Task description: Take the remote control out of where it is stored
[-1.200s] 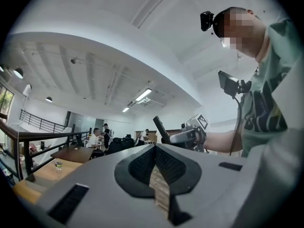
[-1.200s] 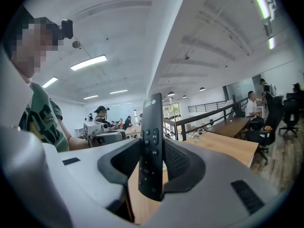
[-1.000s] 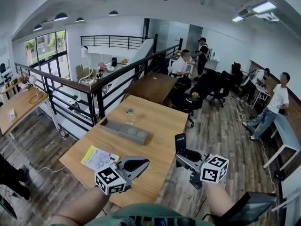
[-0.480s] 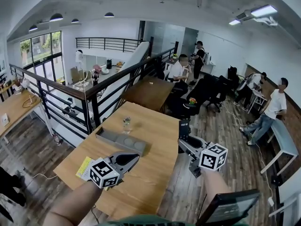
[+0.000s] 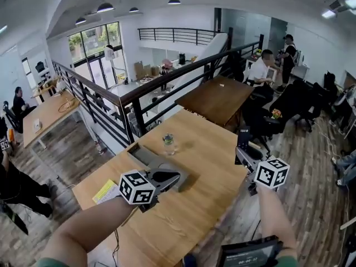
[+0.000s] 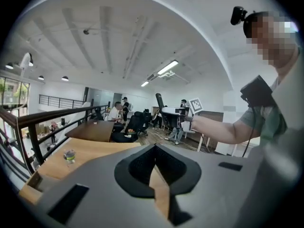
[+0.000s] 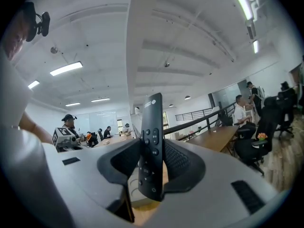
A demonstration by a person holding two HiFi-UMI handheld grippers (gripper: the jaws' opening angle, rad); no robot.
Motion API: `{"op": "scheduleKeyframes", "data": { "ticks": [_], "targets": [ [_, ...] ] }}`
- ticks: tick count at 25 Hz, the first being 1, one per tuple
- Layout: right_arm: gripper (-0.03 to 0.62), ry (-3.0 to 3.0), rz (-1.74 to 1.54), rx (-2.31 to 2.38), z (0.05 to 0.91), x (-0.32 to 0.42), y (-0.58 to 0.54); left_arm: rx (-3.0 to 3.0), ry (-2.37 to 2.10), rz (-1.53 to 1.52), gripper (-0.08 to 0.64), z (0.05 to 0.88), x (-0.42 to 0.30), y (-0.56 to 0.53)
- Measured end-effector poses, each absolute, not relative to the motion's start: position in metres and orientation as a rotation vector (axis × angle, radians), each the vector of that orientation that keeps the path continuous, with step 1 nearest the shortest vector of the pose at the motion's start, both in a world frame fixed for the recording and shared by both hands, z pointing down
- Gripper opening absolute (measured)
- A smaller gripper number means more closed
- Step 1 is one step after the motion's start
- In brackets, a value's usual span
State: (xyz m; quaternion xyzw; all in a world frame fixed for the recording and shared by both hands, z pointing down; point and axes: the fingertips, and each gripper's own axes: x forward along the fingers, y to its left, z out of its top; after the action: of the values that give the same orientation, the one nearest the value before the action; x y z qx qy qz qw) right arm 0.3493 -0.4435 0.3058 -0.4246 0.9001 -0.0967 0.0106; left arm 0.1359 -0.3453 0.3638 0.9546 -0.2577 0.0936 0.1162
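Observation:
The black remote control (image 5: 243, 137) stands upright, clamped low on its body by my right gripper (image 5: 246, 151), held in the air at the right edge of the wooden table (image 5: 207, 196). In the right gripper view the remote (image 7: 152, 146) rises between the two dark pads, buttons facing the camera. My left gripper (image 5: 167, 177) hovers over the near end of the grey storage tray (image 5: 146, 156), jaws together with nothing between them. In the left gripper view the pad tips (image 6: 154, 148) meet.
A small glass (image 5: 168, 143) stands on the table beyond the tray, and a yellow leaflet (image 5: 105, 192) lies at the near left corner. A black railing (image 5: 139, 93) runs behind the table. People sit at desks farther back on the right.
The head view has swung to the left. My left gripper has moved forward from the leaflet to the tray's near end. The right gripper still holds the remote upright, now higher and farther right.

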Motion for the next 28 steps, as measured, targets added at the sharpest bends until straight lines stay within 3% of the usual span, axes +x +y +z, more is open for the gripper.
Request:
{"op": "scheduleKeyframes", "data": {
  "ticks": [12, 28],
  "targets": [
    [0.155, 2.788, -0.763, -1.409, 0.503, 0.4, -0.605, 2.583, -0.737, 0.41, 0.005, 0.459, 0.204, -0.464],
    [0.155, 2.707, -1.288, -1.514, 0.678, 0.393, -0.694, 2.466, -0.785, 0.455, 0.005, 0.542, 0.202, -0.542]
  ]
}}
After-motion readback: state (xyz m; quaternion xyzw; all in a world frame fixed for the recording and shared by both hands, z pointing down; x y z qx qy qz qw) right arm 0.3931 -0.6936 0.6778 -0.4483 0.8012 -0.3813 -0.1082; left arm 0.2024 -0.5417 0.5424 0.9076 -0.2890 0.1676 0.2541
